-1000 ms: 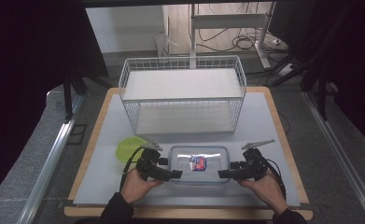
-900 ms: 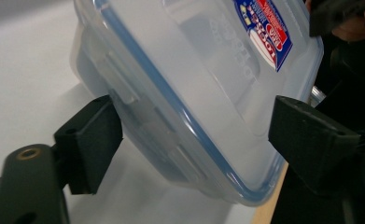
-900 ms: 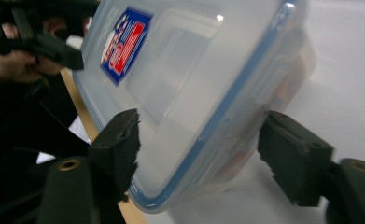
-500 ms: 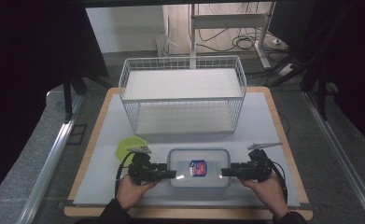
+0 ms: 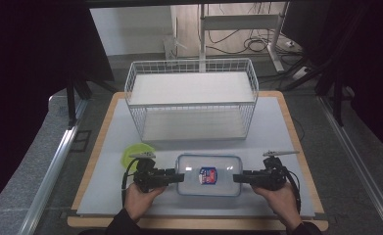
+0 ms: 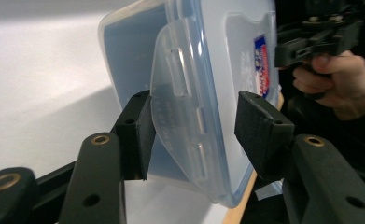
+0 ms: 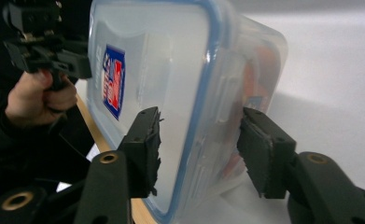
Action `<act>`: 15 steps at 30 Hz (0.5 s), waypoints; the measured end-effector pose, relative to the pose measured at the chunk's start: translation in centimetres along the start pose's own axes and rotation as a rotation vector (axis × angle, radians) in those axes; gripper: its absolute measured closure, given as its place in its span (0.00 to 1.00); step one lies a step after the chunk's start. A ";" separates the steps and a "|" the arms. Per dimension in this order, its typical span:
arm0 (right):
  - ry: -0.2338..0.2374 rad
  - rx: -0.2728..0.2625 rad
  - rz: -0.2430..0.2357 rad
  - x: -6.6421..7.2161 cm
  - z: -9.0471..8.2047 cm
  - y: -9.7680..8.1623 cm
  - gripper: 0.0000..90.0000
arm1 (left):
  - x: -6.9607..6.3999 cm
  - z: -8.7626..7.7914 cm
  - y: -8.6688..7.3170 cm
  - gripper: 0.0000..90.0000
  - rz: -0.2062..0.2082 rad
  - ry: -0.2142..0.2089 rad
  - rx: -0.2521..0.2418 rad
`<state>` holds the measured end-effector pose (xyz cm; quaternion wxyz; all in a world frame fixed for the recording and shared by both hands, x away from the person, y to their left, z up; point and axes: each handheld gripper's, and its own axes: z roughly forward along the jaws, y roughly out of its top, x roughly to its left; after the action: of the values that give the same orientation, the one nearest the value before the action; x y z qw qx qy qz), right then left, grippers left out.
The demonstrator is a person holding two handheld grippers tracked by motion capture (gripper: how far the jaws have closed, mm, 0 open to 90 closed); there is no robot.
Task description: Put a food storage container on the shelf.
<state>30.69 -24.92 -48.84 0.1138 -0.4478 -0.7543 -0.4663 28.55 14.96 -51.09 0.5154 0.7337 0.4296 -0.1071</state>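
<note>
Step in hand: grasping the lidded container (image 5: 208,169) by both short ends. It lies between the left gripper (image 5: 179,177) and right gripper (image 5: 238,178), 1 end inside each pair of jaws. Both have just been closing, not yet clamped. Next: finish closing evenly, lift level. White mat (image 5: 277,127); wire basket (image 5: 191,66) beyond the grippers; dark room.

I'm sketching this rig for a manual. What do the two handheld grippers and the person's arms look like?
The left gripper and right gripper are black, each with two flat bar-like jaws with brass-coloured pivot pins and blocky, dark pads. A grey three-cornered plate tops each, and a black cable trails back from each. The sleeves are dark.
</note>
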 end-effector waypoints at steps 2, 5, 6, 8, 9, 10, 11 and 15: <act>-0.007 -0.017 0.003 0.2 0.0 0.0 0.59 | -0.3 0.0 0.1 0.54 0.015 0.022 0.004; -0.026 -0.032 -0.010 0.5 -0.1 0.0 0.59 | -0.8 0.1 0.2 0.54 0.034 0.059 0.006; -0.026 -0.032 -0.010 0.5 -0.1 0.0 0.59 | -0.8 0.1 0.2 0.54 0.034 0.059 0.006; -0.041 -0.043 -0.026 0.7 0.0 0.1 0.59 | -1.0 0.1 0.3 0.54 0.038 0.071 0.003; -0.044 -0.046 -0.029 0.7 0.0 0.1 0.59 | -1.0 0.1 0.3 0.54 0.042 0.074 0.001; -0.044 -0.046 -0.029 0.7 0.0 0.1 0.59 | -1.0 0.1 0.3 0.54 0.042 0.074 0.001; -0.046 -0.055 -0.034 0.8 -0.1 0.2 0.59 | -1.1 0.1 0.4 0.54 0.047 0.075 -0.002; -0.046 -0.081 -0.068 1.3 -0.4 0.7 0.59 | -1.8 -0.7 1.1 0.54 0.078 0.087 -0.027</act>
<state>30.36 -24.39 -47.39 0.0625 -0.4368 -0.7521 -0.4895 28.08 14.52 -49.00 0.5097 0.7469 0.4241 -0.0493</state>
